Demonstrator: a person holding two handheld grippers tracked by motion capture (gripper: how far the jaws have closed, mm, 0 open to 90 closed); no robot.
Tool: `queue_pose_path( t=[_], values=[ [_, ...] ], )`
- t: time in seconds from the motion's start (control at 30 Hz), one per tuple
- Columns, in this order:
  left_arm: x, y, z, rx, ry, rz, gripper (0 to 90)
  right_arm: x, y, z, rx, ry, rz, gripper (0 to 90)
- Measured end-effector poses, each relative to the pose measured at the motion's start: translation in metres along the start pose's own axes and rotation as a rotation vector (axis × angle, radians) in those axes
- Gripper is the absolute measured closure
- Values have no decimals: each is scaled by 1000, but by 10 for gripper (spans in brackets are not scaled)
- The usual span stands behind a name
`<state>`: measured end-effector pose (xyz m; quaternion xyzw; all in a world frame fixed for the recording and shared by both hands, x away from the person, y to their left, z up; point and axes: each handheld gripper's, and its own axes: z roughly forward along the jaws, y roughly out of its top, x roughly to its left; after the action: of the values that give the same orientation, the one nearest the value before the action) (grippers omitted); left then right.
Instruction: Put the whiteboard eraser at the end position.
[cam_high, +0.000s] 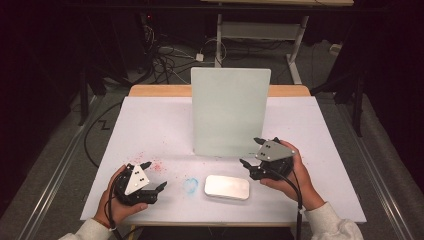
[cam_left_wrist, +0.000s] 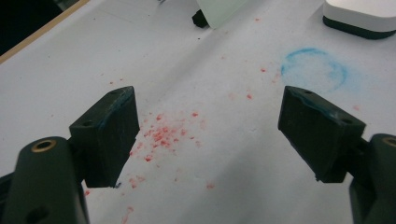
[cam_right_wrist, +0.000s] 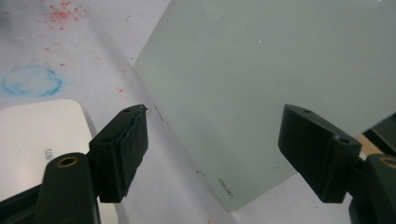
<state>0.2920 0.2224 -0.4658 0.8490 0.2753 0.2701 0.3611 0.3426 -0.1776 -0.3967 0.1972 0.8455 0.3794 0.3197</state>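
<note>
two black handheld grippers, left gripper and right gripper, each topped by a grey three-cornered plate with screws, trailing black cables; brass-ringed holes behind blocky black jaws; pale grey sleeves.

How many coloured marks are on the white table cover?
2: a blue chalky ring just left of the white eraser block, and scattered red specks further left, by the left claw.
</note>
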Motion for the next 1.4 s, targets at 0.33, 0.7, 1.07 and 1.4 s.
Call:
queue_pose_path(
  t=[0.33, 0.7, 1.07, 1.4],
  values=[
    [0, 0, 1, -1, 2, 1, 195, -8, -10, -8, -6, -52, 33, 228],
    [-1, 0, 1, -2, 8, 2, 195, -16, -26, -18, -6, -136, 67, 201],
    [-2, 0, 1, 1, 6, 5, 195, -20, -41, -28, -37, -199, 115, 191],
    [-2, 0, 2, 4, 2, 5, 195, -19, -56, -37, -57, -217, 146, 191]
  ],
)
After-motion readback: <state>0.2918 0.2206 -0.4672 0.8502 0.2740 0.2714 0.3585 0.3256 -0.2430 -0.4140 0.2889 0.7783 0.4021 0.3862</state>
